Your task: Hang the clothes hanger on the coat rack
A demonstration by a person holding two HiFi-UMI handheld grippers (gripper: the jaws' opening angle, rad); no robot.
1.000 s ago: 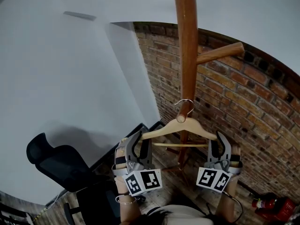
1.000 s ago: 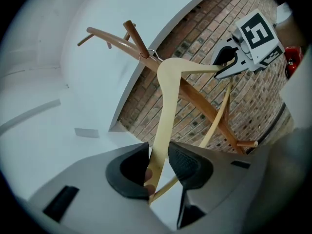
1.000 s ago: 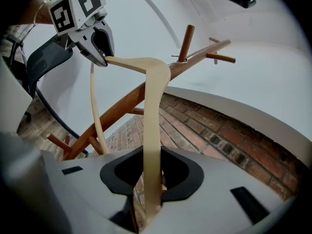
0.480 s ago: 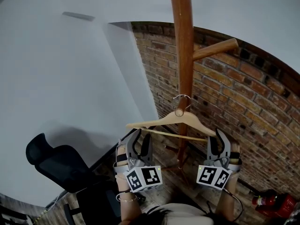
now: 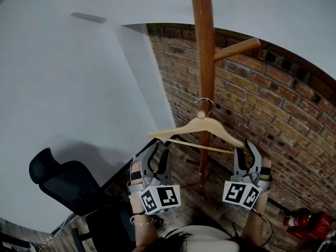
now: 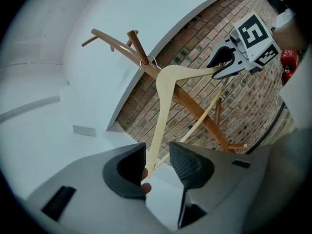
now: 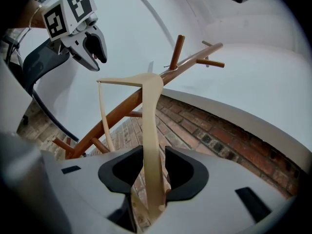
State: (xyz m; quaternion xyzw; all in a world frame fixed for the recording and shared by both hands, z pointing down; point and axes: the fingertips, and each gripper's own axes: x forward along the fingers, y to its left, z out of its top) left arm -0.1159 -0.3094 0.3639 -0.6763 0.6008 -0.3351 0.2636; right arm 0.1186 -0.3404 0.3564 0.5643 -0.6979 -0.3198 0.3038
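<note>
Both grippers have just been spreading their jaws, and the wooden clothes hanger (image 5: 202,126) now sits higher against the coat rack (image 5: 203,46) than it did a second ago. Its wire hook (image 5: 205,105) is right at the pole. In the left gripper view the hook appears to loop over the base of a short peg (image 6: 138,44). The left gripper (image 5: 157,154) has one hanger tip between its open jaws. The right gripper (image 5: 245,151) has the other shoulder passing between its open jaws, and neither gripper looks to be pinching it. The hanger therefore seems to be hung, with letting go and pulling away the only step left. Behind the rack is a red brick wall (image 5: 273,114), with a plain white wall (image 5: 79,88) to its left. Lower down are a black office chair (image 5: 58,182), a plank floor (image 5: 60,236) and a red fire extinguisher (image 5: 307,227).
</note>
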